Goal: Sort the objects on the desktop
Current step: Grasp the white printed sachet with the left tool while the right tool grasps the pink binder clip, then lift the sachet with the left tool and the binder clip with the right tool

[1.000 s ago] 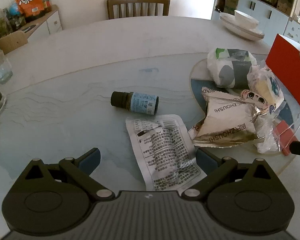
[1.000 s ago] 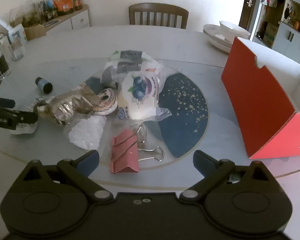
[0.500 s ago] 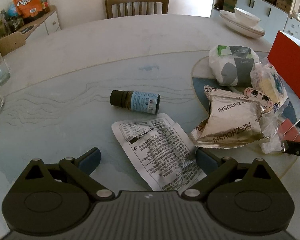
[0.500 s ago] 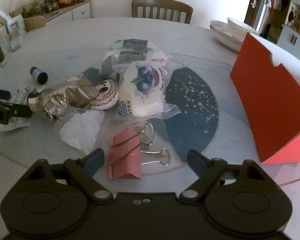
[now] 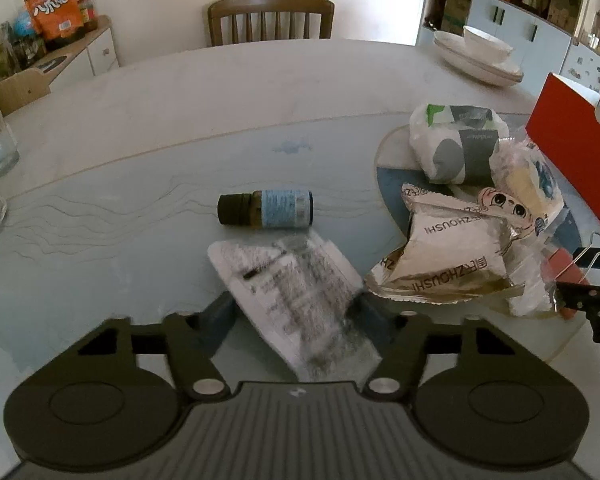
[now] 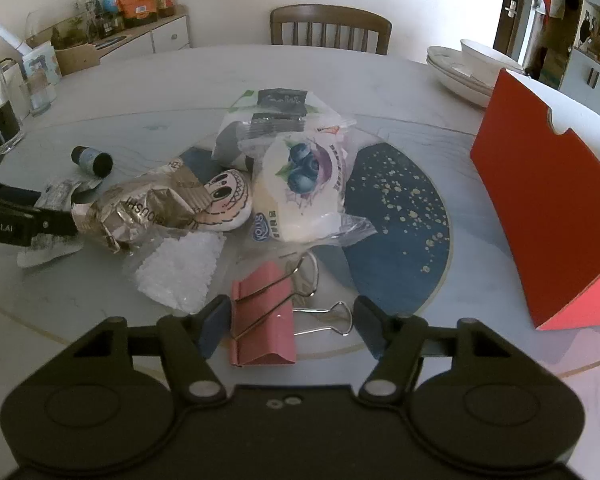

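Left gripper (image 5: 296, 316) and right gripper (image 6: 288, 324): both angled down, jaws just closing, partly open.

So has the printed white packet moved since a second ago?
Yes: the printed white packet has swung its far end left, nearer the small bottle.

bottle (image 5: 266, 214) behind leaflet (image 5: 296, 300) | foil pack (image 5: 444, 260) right | clip (image 6: 262, 314) nearest

- One small dark bottle (image 5: 266, 214) with a blue label.
- One printed white sachet (image 5: 300, 300), blurred.
- One silver foil packet (image 5: 448, 264).
- Two binder clips, it seems: one pink (image 6: 262, 314), one wire-handled (image 6: 328, 314) beside it.
- One red box (image 6: 548, 216).
- One chair (image 6: 330, 28).
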{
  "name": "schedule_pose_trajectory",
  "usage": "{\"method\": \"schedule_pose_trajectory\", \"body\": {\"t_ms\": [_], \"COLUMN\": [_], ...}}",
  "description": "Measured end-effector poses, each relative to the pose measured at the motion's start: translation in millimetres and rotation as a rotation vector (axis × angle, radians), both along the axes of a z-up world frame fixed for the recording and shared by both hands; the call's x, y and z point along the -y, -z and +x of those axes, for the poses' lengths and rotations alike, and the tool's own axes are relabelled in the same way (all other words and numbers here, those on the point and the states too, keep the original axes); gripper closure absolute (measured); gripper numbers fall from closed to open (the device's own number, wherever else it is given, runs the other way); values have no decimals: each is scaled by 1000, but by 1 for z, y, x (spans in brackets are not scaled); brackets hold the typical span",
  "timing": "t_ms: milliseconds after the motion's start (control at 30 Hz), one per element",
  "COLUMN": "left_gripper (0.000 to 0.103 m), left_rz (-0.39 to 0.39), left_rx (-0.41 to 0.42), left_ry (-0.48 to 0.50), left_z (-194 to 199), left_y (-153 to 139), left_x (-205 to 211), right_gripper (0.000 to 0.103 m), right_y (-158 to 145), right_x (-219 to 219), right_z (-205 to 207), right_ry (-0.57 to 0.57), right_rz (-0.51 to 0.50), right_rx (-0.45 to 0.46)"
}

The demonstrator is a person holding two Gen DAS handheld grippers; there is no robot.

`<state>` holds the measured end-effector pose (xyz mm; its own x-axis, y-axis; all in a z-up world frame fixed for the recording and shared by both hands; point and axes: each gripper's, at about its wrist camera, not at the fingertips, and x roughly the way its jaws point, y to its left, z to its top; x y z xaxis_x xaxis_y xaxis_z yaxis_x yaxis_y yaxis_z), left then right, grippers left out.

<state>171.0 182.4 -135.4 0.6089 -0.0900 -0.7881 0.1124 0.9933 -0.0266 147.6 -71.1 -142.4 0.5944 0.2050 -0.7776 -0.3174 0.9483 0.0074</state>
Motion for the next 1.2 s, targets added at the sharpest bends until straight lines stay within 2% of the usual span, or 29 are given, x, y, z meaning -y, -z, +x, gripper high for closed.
{"method": "schedule_pose_trajectory", "body": {"t_ms": [67, 100, 133, 167, 333, 500, 767, 867, 933, 967, 1200], "left_gripper": [52, 55, 58, 59, 71, 77, 78, 70, 34, 28, 27], "left_rz": [-24, -39, -51, -61, -74, -86, -117, -88, -85, -92, -84], "left_rx": [-1, -1, -2, -2, 10, 41, 13, -10, -17, -9, -20], "left_ry": [-4, -8, -12, -15, -33, -48, -56, -62, -57, -52, -41], "left_z": [-1, -1, -1, -1, -5, -11, -11, -6, -4, -5, 12], "left_y": [-1, -2, -2, -2, -5, -11, -14, -13, -13, -14, -14], "left_x": [-2, -4, -6, -7, -9, -10, -16, -14, -13, -13, -8], "right_gripper": [38, 45, 66, 70, 71, 71, 71, 71, 71, 71, 70], "right_y": [0, -1, -1, -3, -4, -5, -5, -6, -6, -6, -6], "right_x": [0, 1, 0, -1, 1, 10, 23, 24, 24, 24, 24], "right_z": [-1, -1, -3, -3, -4, -7, -21, -21, -21, -21, -22], "right_ry": [-2, -3, -14, -31, -35, -9, -3, -4, -4, -3, -4], "right_rz": [-3, -4, -8, -11, -12, -9, -5, -5, -5, -4, -5], "right_rx": [2, 5, 13, 14, 5, 0, -15, -18, -19, -19, -18]}}
